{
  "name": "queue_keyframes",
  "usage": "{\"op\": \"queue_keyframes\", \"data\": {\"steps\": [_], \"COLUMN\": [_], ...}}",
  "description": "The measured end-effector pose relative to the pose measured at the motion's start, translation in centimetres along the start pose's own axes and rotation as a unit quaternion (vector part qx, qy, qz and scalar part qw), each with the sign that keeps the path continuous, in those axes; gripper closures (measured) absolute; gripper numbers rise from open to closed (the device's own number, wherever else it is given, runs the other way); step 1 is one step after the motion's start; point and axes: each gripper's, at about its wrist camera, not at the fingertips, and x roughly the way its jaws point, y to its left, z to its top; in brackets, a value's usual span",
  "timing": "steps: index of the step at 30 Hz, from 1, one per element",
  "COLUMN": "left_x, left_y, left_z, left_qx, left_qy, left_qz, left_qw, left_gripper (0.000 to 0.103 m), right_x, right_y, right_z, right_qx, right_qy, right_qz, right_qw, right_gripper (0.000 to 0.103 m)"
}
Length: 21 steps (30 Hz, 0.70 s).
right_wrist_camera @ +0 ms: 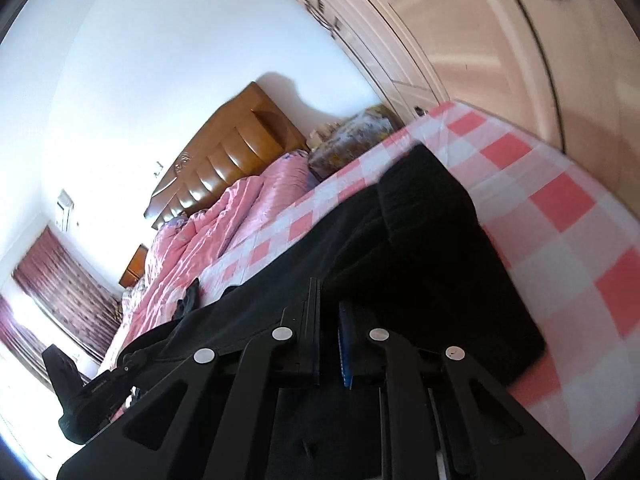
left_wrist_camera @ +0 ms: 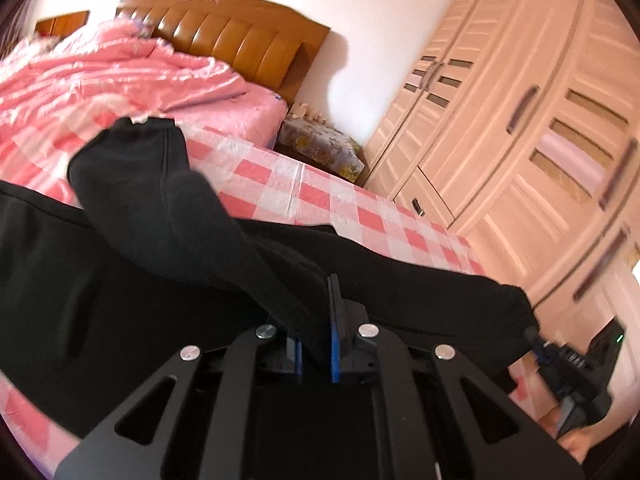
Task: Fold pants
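Black pants [left_wrist_camera: 168, 216] lie across a pink and white checked sheet [left_wrist_camera: 320, 188] on the bed. My left gripper [left_wrist_camera: 316, 320] is shut on a fold of the black pants and lifts it, so a raised ridge of cloth runs away from the jaws. In the right wrist view the pants [right_wrist_camera: 420, 248] also fill the middle. My right gripper [right_wrist_camera: 330, 320] is shut on the pants' edge, with cloth pinched between the pads. The right gripper also shows at the lower right of the left wrist view [left_wrist_camera: 560, 356], and the left gripper at the lower left of the right wrist view [right_wrist_camera: 80, 392].
A crumpled pink quilt [left_wrist_camera: 100, 68] lies at the head of the bed below a brown headboard [left_wrist_camera: 240, 36]. A cream wardrobe [left_wrist_camera: 520, 128] stands along the bed's right side. A floral bundle [left_wrist_camera: 320, 144] sits on the bedside stand.
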Motion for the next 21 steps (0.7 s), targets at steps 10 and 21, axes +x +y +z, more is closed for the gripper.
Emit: {"op": "queue_keyframes", "data": {"steps": [10, 21], "left_x": [1.9, -1.8], "left_y": [1.4, -0.5], "left_z": [-7.0, -8.2], "left_qx": [0.030, 0.046], "left_qy": [0.068, 0.052], "left_qz": [0.044, 0.051], "left_qw": [0.9962, 0.9963], "left_gripper": [0.094, 0.094], "right_x": [0.5, -2.1], "right_y": [-5.4, -6.5], "right_z": [-5.4, -5.8], "right_qx": [0.038, 0.041], "right_qy": [0.071, 0.064], "right_qz": [-0.035, -0.016], "right_qw": [0.996, 0.997], "right_gripper": [0.089, 0.089]}}
